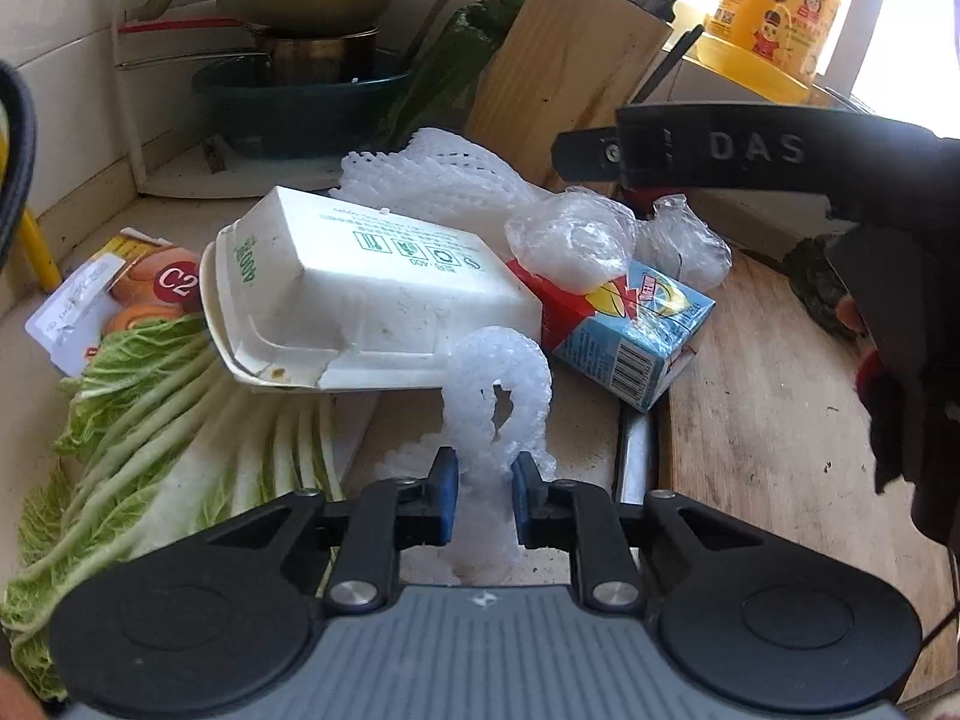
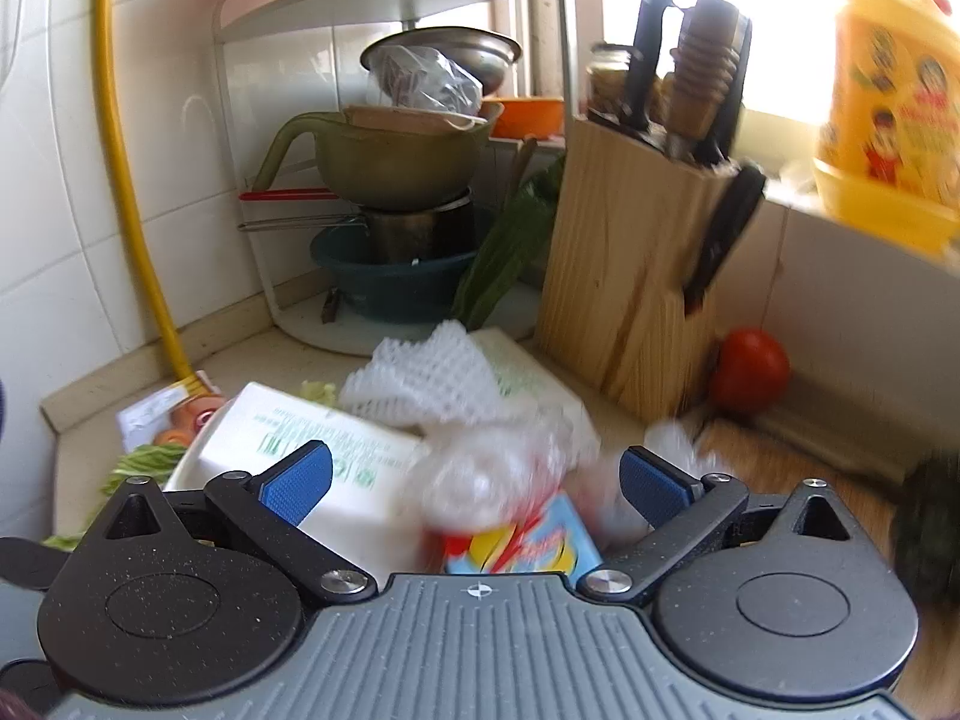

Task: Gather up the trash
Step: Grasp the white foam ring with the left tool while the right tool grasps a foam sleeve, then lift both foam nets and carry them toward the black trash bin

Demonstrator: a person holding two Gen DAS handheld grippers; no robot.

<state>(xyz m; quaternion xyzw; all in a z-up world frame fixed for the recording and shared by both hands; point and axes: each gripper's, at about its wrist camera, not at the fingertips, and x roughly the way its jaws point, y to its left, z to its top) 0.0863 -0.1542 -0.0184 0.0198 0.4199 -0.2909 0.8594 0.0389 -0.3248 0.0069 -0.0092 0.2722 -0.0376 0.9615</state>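
Observation:
My left gripper (image 1: 485, 495) is shut on a white foam fruit net (image 1: 498, 384) that curls up between its blue pads. Ahead lie a white foam takeaway box (image 1: 366, 294), a drink carton (image 1: 630, 330), crumpled clear plastic (image 1: 570, 240) and another foam net (image 1: 432, 174). My right gripper (image 2: 474, 486) is open above the same pile: the foam box (image 2: 312, 438), the plastic (image 2: 492, 468), the carton (image 2: 522, 546) and the net (image 2: 426, 378). The right gripper's body shows at the right of the left wrist view (image 1: 780, 150).
A napa cabbage (image 1: 150, 450) and an egg pack (image 1: 132, 282) lie left. A wooden cutting board (image 1: 780, 420) is at the right. Behind stand a knife block (image 2: 636, 252), stacked pots and basins (image 2: 396, 222), a tomato (image 2: 750, 369) and a yellow oil jug (image 2: 894, 120).

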